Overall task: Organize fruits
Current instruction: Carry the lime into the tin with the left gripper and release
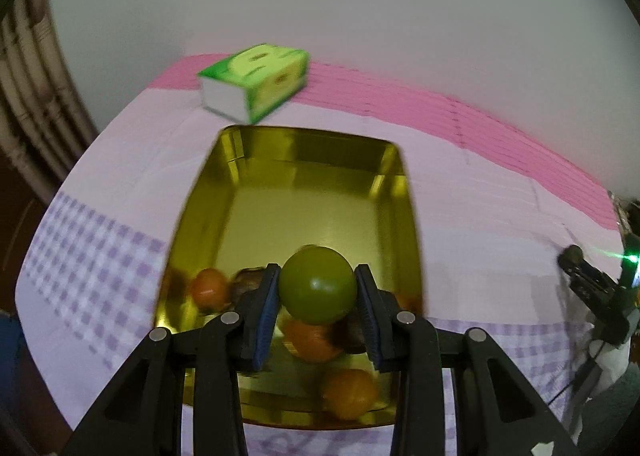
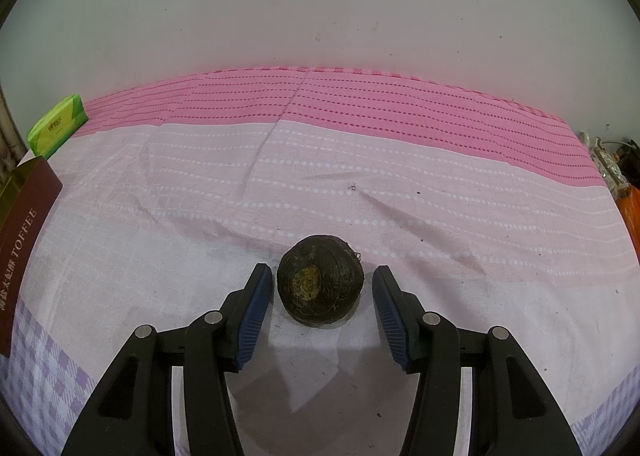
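Observation:
My left gripper (image 1: 317, 288) is shut on a round green fruit (image 1: 317, 285) and holds it above the near end of a gold tin tray (image 1: 320, 184). In the tray lie orange fruits (image 1: 209, 288) (image 1: 349, 393) and dark brown ones (image 1: 249, 281), partly hidden by the fingers. My right gripper (image 2: 322, 292) is open, its blue pads either side of a dark brown round fruit (image 2: 320, 290) that rests on the cloth; the pads stand apart from it.
A green tissue box (image 1: 256, 82) lies behind the tray; it also shows in the right wrist view (image 2: 56, 126). The tray's maroon "TOFFEE" side (image 2: 20, 240) stands at the left. The pink and lilac cloth (image 2: 360, 176) covers the table. The other gripper (image 1: 592, 288) shows at the right edge.

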`<state>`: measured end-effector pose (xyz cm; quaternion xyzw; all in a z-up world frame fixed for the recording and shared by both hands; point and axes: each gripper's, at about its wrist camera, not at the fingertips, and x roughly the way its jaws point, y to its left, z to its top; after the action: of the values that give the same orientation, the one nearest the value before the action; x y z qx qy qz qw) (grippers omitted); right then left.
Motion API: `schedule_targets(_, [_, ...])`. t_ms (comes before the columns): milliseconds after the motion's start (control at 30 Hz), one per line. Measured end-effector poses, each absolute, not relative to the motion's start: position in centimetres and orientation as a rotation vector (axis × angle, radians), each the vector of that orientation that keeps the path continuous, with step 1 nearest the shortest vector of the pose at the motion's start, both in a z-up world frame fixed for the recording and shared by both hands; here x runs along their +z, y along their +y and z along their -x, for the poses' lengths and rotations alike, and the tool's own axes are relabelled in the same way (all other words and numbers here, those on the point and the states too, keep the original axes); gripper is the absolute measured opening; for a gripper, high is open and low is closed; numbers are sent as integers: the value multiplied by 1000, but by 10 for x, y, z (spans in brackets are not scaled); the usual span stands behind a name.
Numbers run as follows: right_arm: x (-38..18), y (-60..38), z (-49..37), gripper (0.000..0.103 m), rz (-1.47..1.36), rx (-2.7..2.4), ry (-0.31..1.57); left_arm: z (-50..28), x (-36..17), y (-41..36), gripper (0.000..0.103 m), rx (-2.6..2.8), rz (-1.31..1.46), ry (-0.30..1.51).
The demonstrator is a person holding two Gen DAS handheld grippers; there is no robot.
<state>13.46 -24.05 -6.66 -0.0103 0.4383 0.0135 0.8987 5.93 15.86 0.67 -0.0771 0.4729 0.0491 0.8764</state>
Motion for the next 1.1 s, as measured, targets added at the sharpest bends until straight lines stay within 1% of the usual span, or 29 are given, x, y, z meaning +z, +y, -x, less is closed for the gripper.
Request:
schedule_targets(200, [-67,-240,-134,55,22,27,908,-58,-3,180,34,139,182,1018])
schedule_targets(667, [-68,-242,-135,57,21,27,909,-49,-32,189,34,146,201,1097])
schedule_targets(767, [-69,-243,-136,60,18,34,911,-49,-33,186,34,147,185,1091])
schedule_targets(1100, [-69,-247,-135,60,10,35,911,-48,-34,189,35,140,205,1088])
